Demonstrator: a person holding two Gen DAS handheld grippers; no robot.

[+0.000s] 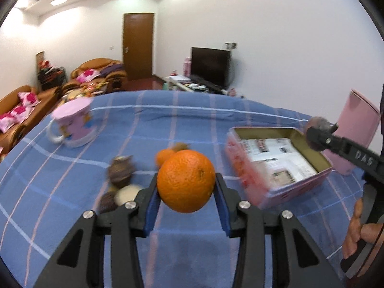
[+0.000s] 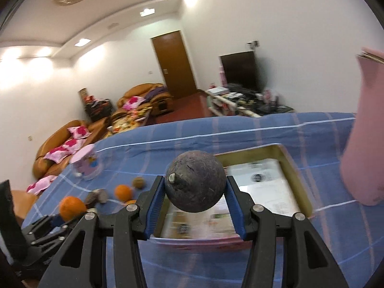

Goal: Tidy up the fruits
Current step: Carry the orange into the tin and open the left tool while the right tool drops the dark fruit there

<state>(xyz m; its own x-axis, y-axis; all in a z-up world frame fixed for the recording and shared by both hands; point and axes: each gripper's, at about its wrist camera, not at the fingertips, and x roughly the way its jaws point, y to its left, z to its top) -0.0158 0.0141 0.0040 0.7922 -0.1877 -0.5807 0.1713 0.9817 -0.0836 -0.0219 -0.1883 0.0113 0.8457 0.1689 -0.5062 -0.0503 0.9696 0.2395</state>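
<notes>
My left gripper (image 1: 186, 178) is shut on a big orange (image 1: 186, 180), held above the blue checked cloth (image 1: 182, 247). From the right wrist view the same orange (image 2: 72, 207) shows at the lower left in the left gripper (image 2: 63, 217). My right gripper (image 2: 195, 180) is shut on a dark round fruit (image 2: 195, 182) over the near end of an open pink box (image 2: 296, 175) lined with printed paper. In the left wrist view, that box (image 1: 242, 165) lies to the right, with the right gripper (image 1: 318, 133) and its dark fruit (image 1: 316, 122) above its far corner.
Loose fruit lies left of the box: a small orange (image 1: 164, 156), a brown fruit (image 1: 120, 171), a dark one (image 1: 108, 201), a pale one (image 1: 127, 193). A pink cup (image 1: 72, 124) stands far left. A tall pink container (image 1: 357, 132) stands right of the box. A hand (image 1: 360, 235) grips the right handle.
</notes>
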